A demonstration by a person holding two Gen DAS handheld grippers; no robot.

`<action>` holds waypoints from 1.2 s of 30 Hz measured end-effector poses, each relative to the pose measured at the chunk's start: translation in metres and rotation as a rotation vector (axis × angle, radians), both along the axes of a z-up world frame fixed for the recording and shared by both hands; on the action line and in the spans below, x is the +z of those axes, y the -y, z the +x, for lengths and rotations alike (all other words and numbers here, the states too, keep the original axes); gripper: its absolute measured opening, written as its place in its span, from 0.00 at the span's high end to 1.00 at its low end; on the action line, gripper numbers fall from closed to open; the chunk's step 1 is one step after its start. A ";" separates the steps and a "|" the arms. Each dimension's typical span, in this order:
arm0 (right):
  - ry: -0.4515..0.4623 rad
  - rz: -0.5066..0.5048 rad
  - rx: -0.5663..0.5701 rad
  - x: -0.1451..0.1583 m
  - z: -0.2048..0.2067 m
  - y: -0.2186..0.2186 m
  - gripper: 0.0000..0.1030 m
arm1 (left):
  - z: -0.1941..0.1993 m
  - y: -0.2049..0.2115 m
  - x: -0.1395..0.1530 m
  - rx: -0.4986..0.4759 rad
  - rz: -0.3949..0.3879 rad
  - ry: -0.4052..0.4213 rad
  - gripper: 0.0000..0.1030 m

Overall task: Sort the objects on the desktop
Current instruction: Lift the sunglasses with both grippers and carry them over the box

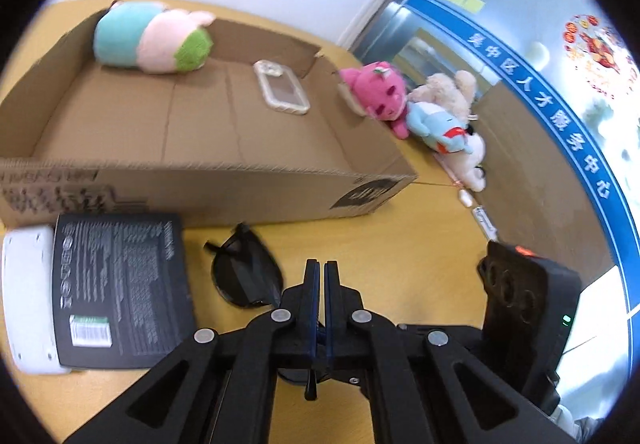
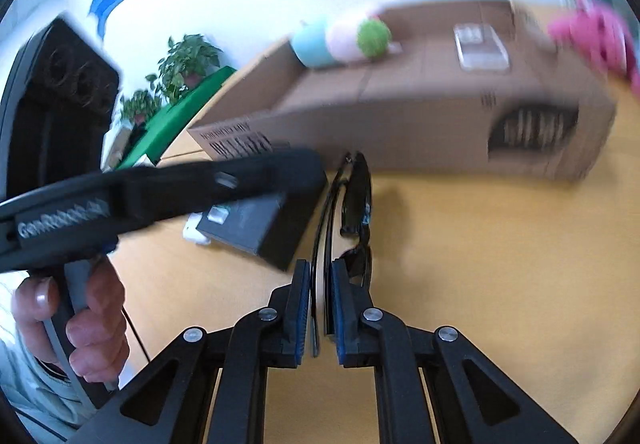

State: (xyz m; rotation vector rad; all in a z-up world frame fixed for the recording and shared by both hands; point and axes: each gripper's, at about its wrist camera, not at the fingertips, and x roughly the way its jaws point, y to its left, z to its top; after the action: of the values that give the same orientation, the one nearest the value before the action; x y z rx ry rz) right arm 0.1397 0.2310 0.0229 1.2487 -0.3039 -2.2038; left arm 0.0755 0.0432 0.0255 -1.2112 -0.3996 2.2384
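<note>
Black sunglasses (image 2: 352, 204) are clamped between my right gripper's (image 2: 320, 268) blue pads and held above the yellow table; they also show in the left wrist view (image 1: 246, 272). My left gripper (image 1: 322, 268) is shut and empty, just right of the sunglasses. An open cardboard box (image 1: 200, 116) (image 2: 400, 112) lies behind, holding a teal-pink-green plush (image 1: 152, 38) (image 2: 340, 38) and a clear phone case (image 1: 282, 86) (image 2: 480, 46). A black boxed item (image 1: 120, 284) (image 2: 260, 220) on a white device (image 1: 24, 300) lies left of the sunglasses.
A pink plush (image 1: 378, 92) (image 2: 592, 36), a blue plush (image 1: 436, 124) and beige and white plushes (image 1: 456, 92) lie by the box's right end. The right gripper's body (image 1: 528, 292) is at the right. The left gripper's handle (image 2: 160, 184) and hand cross the right wrist view. Glass wall at right.
</note>
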 end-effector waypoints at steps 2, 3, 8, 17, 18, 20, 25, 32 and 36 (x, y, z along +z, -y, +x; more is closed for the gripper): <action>0.057 -0.056 -0.014 -0.015 0.000 -0.007 0.90 | -0.001 0.004 -0.010 0.011 -0.009 0.039 0.99; 0.082 -0.076 -0.026 -0.021 0.000 -0.011 0.89 | -0.002 0.006 -0.014 0.019 -0.010 0.057 0.99; 0.119 -0.144 -0.037 -0.027 -0.001 -0.024 0.77 | -0.004 0.003 -0.023 0.005 -0.017 0.089 0.99; 0.143 -0.100 0.013 -0.034 -0.014 -0.014 0.85 | -0.012 -0.013 -0.047 -0.055 0.025 0.173 0.99; 0.145 -0.099 0.018 -0.036 -0.014 -0.013 0.86 | -0.012 -0.014 -0.047 -0.059 0.026 0.172 0.99; 0.138 -0.091 0.021 -0.037 -0.013 -0.011 0.87 | -0.012 -0.016 -0.050 -0.066 0.009 0.186 0.99; 0.116 -0.083 0.034 -0.033 -0.014 -0.008 0.89 | -0.005 -0.023 -0.055 -0.103 0.000 0.192 0.99; 0.089 -0.101 0.035 -0.022 -0.013 -0.007 0.89 | -0.004 -0.019 -0.024 -0.079 0.003 0.090 0.99; 0.040 -0.107 0.041 -0.005 -0.014 -0.002 0.90 | -0.005 -0.016 -0.004 -0.079 0.008 0.038 0.99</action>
State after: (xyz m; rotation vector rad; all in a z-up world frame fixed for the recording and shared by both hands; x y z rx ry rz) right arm 0.1256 0.2332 0.0176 1.2305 -0.4038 -2.1019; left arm 0.0705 0.0594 0.0219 -1.2460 -0.3685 2.1478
